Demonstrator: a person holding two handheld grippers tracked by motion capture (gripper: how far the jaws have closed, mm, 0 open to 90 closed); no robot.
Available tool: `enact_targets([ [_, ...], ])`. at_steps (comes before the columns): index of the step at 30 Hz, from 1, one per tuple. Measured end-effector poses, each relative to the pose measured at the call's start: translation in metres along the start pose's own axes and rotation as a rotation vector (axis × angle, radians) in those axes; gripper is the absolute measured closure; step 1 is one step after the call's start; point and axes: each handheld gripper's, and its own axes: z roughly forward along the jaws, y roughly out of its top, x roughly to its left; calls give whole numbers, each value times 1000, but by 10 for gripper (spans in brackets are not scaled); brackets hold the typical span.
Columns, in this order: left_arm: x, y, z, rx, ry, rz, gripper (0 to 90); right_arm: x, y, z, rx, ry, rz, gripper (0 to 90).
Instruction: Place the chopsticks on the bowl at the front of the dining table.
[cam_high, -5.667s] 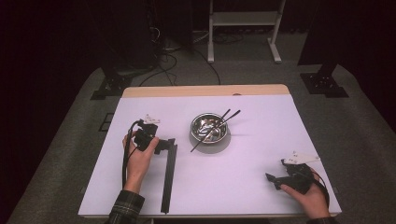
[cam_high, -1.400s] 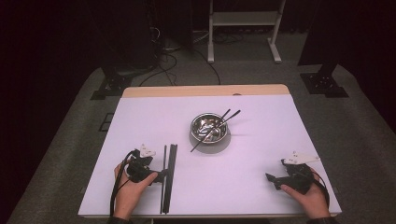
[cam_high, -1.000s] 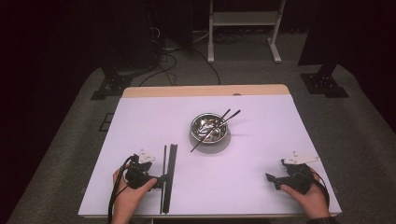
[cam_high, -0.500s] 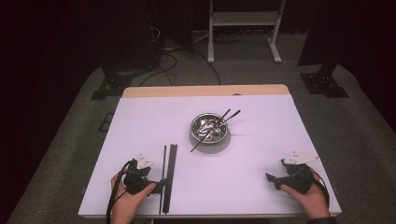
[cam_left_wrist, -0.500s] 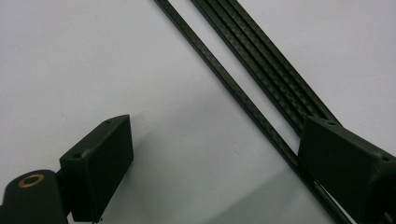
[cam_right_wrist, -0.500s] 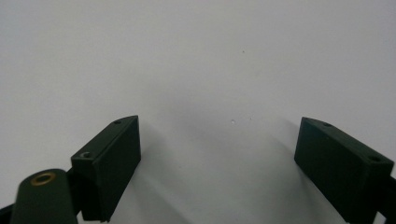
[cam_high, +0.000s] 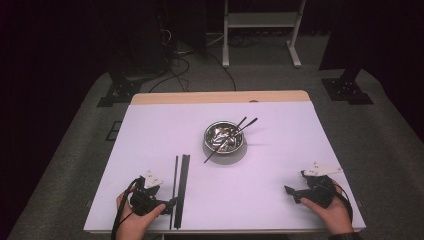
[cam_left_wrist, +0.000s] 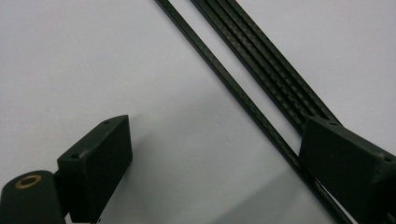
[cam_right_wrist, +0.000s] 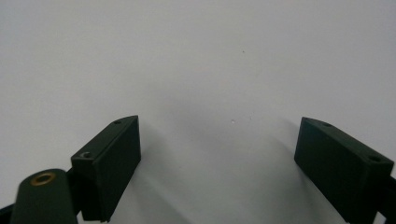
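Note:
Long black carbon rods lie side by side on the white table: a single thin rod (cam_high: 175, 186) (cam_left_wrist: 233, 88) and a tight bundle of several (cam_high: 184, 175) (cam_left_wrist: 266, 65). My left gripper (cam_high: 167, 204) (cam_left_wrist: 219, 163) sits at their near end, open, its right jaw resting over the rods and the single rod running under that jaw. A steel bowl (cam_high: 224, 138) at the table's middle holds more dark rods that stick out over its rim. My right gripper (cam_high: 296, 182) (cam_right_wrist: 217, 163) rests open at the near right, with bare table between its jaws.
The table (cam_high: 280, 125) has a wooden strip along its far edge. Beyond it stand cables, black stand feet (cam_high: 347, 90) and a white frame (cam_high: 260, 30) on the grey floor. Both hands lie close to the near edge.
My left gripper has slid along the rods from their far end to their near end, drifting slightly nearer in the last second. The right gripper has not moved.

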Motion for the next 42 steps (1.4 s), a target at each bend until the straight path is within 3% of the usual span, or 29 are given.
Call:
enact_targets([
  [14,-8,-18,-14,-8,4,3,79,0,0,0,0,0,1,127],
  [42,18,-25,-24,29,38,-30,79,0,0,0,0,1,2,127],
])
